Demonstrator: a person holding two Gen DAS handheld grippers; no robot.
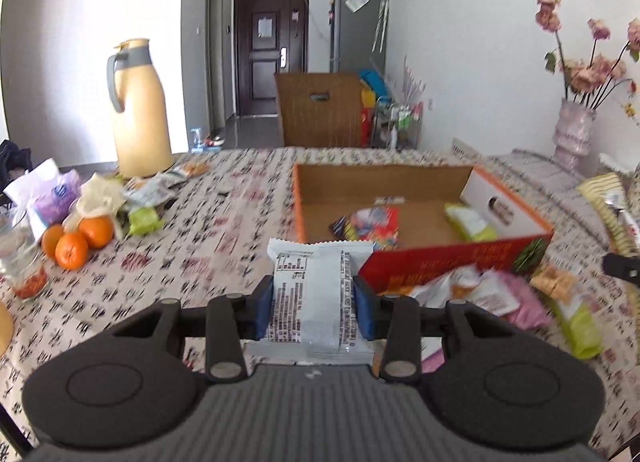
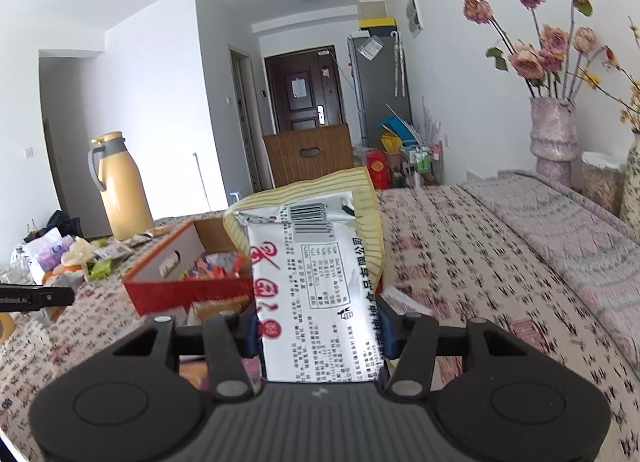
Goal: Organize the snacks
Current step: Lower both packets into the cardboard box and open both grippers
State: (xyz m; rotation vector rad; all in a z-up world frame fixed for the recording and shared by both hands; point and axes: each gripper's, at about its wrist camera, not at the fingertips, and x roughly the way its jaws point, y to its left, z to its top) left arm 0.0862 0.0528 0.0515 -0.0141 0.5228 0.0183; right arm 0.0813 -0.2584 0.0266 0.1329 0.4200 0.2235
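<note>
here, each tool clamped on a snack: left tool point(image 1: 314, 312) on white packet point(image 1: 318, 294), right tool point(image 2: 320, 328) on striped packet point(image 2: 316, 282)

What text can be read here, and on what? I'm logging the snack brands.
"有限公司": printed along the edge of the striped packet in the right gripper.
Same packet, barcode digits, nutrition table and red characters: too blurred to read.
White packet in the left gripper: fine print, unreadable.
Red box: gold lettering, blurred.
</note>
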